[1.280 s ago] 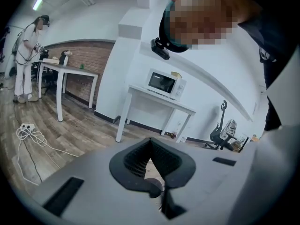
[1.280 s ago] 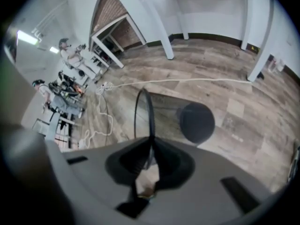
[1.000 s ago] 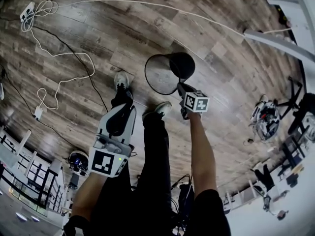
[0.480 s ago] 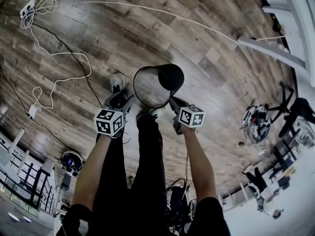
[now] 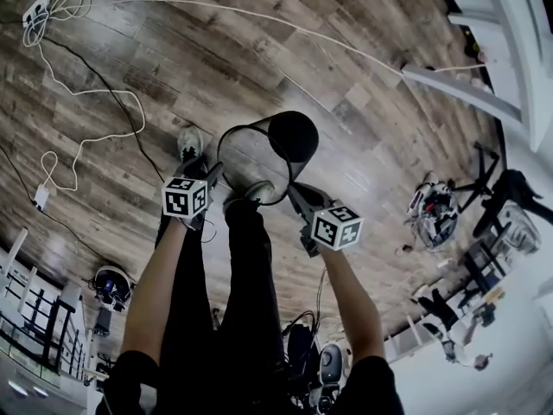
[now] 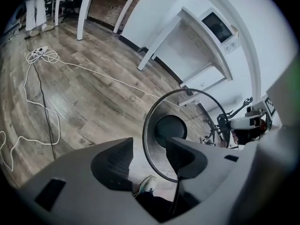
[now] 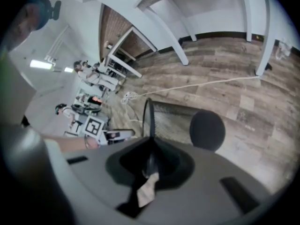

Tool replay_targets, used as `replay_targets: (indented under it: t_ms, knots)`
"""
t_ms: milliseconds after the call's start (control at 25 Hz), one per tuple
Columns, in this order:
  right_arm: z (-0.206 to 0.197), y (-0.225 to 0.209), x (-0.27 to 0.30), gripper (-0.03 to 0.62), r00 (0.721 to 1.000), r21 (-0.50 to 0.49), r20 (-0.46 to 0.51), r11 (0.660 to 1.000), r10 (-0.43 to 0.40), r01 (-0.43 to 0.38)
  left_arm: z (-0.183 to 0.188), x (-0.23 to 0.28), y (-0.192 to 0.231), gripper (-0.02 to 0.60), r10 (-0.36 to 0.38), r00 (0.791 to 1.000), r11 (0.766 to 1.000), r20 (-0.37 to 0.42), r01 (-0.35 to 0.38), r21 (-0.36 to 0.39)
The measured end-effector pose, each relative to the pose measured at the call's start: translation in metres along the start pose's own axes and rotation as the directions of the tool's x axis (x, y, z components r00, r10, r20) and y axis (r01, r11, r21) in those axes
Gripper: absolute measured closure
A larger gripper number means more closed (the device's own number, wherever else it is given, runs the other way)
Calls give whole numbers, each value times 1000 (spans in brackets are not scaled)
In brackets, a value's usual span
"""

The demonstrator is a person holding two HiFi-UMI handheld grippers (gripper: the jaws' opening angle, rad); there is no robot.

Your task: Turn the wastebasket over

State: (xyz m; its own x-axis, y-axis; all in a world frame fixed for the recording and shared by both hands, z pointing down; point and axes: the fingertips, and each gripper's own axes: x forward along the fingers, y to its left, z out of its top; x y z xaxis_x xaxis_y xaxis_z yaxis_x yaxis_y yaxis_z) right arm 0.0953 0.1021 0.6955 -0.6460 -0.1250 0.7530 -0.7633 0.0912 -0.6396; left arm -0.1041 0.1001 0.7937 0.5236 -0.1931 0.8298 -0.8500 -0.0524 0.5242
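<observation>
Wood-plank floor, pale and dark boards, with a power strip and white cable at 10 o'clock in the head view. Black mesh wastebasket is off the floor, tipped on its side just ahead of the person's legs, with its mouth toward the camera. Inside it show only the mesh wall and a round dark base toward 1 o'clock. Right gripper: jaws drawn together, clamped on the thin wire rim at about 5 o'clock of the mouth, rim edge running straight into the pads. Left gripper: jaws have just been opening and stand wide apart. The near arc of the rim shows in the gap at about 8 o'clock of the mouth, and neither pad presses on it. One shoe sits on the floor just beside the left gripper at 11 o'clock.
</observation>
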Motion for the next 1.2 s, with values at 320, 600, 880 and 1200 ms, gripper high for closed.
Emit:
replay_targets:
  t_ms: [320, 600, 880, 1200]
  knots:
    - [10, 27, -24, 543, 998, -17, 17, 998, 58, -57, -9, 5, -6, 348, -60, 997, 998, -53, 60, -2]
    - [0, 27, -25, 543, 996, -8, 22, 996, 85, -85, -12, 10, -5, 517, -64, 997, 995, -51, 60, -74]
    - [-22, -7, -16, 543, 997, 25, -3, 997, 76, -76, -21, 9, -7, 526, -55, 996, 997, -67, 51, -65]
    - [-52, -51, 11, 542, 999, 69, -39, 997, 25, -22, -28, 7, -4, 531, 6, 998, 1000, -66, -8, -22]
